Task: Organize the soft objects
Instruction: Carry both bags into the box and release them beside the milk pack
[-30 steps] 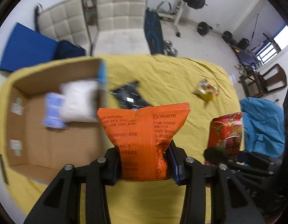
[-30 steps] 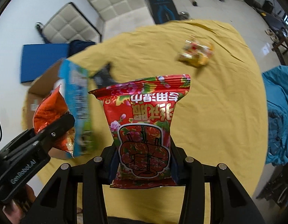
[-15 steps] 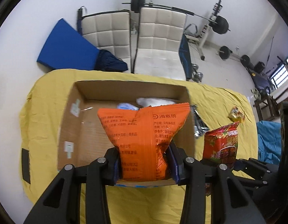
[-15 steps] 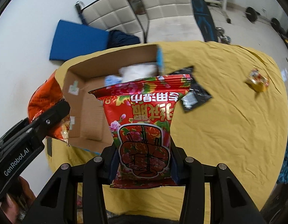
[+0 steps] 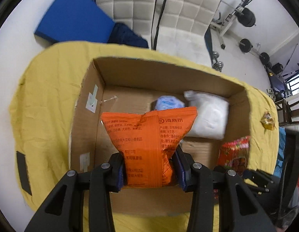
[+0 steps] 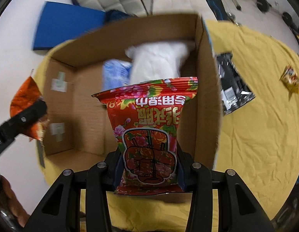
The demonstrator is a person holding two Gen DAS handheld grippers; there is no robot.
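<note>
My left gripper (image 5: pixel 149 169) is shut on an orange snack bag (image 5: pixel 147 143) and holds it over the open cardboard box (image 5: pixel 149 71). My right gripper (image 6: pixel 148 171) is shut on a red flowered snack bag (image 6: pixel 149 127) above the box's near right side (image 6: pixel 205 89). Inside the box lie a white soft pack (image 5: pixel 207 114) and a pale blue pack (image 5: pixel 167 102). The red bag also shows in the left wrist view (image 5: pixel 234 152), and the orange bag in the right wrist view (image 6: pixel 25 106).
The box stands on a yellow-covered table (image 5: pixel 45 100). A black pouch (image 6: pixel 232 85) and a small yellow snack packet (image 6: pixel 290 77) lie on the cloth to the right of the box. White chairs (image 5: pixel 184 13) and a blue mat (image 5: pixel 72 17) stand behind the table.
Both grippers have carried their bags leftward, from over the open cloth to over the box. The box now fills the middle of both views.
</note>
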